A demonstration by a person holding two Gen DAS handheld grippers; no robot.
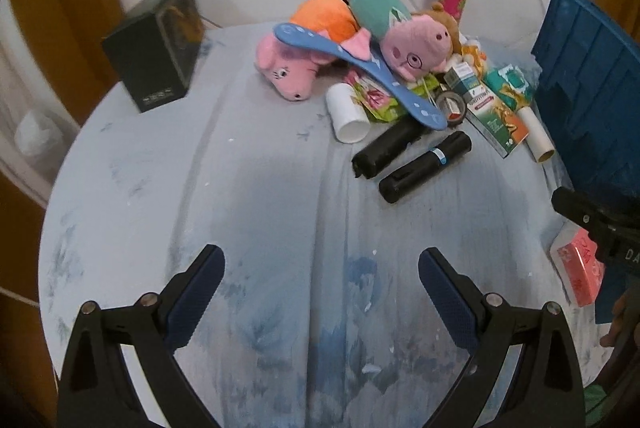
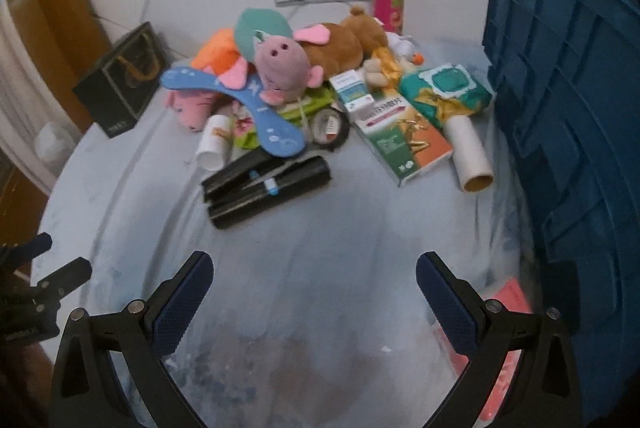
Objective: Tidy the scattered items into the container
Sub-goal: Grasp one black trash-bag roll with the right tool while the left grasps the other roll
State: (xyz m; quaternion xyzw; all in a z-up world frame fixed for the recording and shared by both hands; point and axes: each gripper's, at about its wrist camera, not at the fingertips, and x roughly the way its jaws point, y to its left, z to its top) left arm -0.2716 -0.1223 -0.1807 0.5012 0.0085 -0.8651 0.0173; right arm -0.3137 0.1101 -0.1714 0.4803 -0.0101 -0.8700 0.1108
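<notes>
Both my grippers, left (image 1: 322, 278) and right (image 2: 314, 282), hover jaws spread and empty over bare blue cloth. Left to right from the blue crate (image 2: 568, 100): black box (image 2: 120, 84) farthest, plush pigs (image 2: 280, 64), black rolls (image 2: 268, 184), cardboard tube (image 2: 472, 152) beside it. I'd pinch a roll across its middle first.

under my grippers lies a pale blue cloth-covered surface (image 1: 240, 188). ahead of them on it rest two black rolls (image 2: 268, 184), a white tube (image 1: 346, 116), a green-orange box (image 2: 404, 144) and pink plush pigs (image 1: 288, 68); far left stands a black box (image 1: 154, 48).
</notes>
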